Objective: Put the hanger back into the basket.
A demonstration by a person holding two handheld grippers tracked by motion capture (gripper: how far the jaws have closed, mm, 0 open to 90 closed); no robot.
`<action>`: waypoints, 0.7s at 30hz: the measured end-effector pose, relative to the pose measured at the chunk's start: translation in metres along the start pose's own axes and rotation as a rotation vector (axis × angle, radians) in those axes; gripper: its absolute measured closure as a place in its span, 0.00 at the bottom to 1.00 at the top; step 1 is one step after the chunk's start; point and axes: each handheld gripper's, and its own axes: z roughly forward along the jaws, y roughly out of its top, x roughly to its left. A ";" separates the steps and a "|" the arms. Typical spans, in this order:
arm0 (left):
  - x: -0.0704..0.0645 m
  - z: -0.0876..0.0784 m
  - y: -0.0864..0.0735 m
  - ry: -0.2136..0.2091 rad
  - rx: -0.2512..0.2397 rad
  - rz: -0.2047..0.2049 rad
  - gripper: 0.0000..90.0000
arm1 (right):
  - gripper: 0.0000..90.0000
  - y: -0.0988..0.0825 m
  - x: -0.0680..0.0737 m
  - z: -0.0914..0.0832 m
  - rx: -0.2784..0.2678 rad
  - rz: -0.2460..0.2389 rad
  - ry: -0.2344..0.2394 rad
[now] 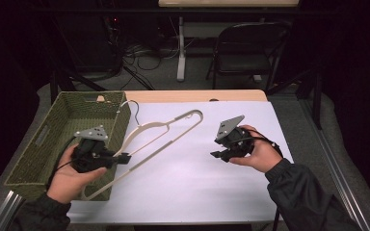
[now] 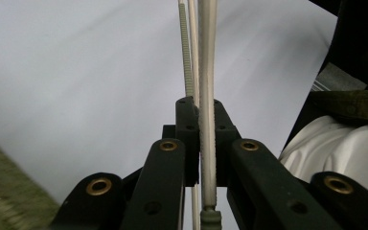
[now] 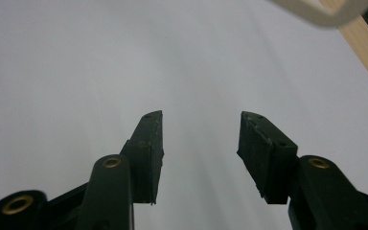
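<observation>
A cream plastic clothes hanger (image 1: 166,131) with a wire hook slants across the white table (image 1: 197,178), from beside the basket up toward the table's middle. My left gripper (image 1: 124,158) is shut on the hanger's lower bar, near its left end. In the left gripper view the pale bar (image 2: 207,72) runs straight up between the pressed pads, and a thin ribbed strip (image 2: 187,52) runs beside it. My right gripper (image 1: 215,154) hovers over the table right of the hanger, open with nothing between its jaws. In the right gripper view a corner of the hanger (image 3: 323,12) shows at the top.
A green woven basket (image 1: 67,122) sits at the table's left edge, touching or close to the hanger's lower end. A wooden board (image 1: 197,95) lies along the far edge of the white surface. Behind the table stand a folding chair (image 1: 250,48) and a table leg (image 1: 180,53).
</observation>
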 end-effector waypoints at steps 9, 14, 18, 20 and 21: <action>0.030 -0.036 -0.006 0.085 -0.015 -0.030 0.97 | 0.54 -0.008 -0.005 0.001 0.017 0.023 -0.009; 0.052 -0.050 -0.013 0.139 -0.002 -0.064 0.97 | 0.54 -0.012 -0.006 0.003 0.028 0.042 -0.010; 0.068 -0.062 -0.019 0.181 -0.009 -0.070 0.97 | 0.54 -0.016 -0.008 0.004 0.033 0.049 -0.013; 0.075 -0.067 -0.021 0.189 -0.017 -0.077 0.97 | 0.54 -0.017 -0.008 0.004 0.038 0.052 -0.014; 0.078 -0.070 -0.022 0.190 -0.020 -0.081 0.97 | 0.54 -0.018 -0.009 0.005 0.039 0.052 -0.016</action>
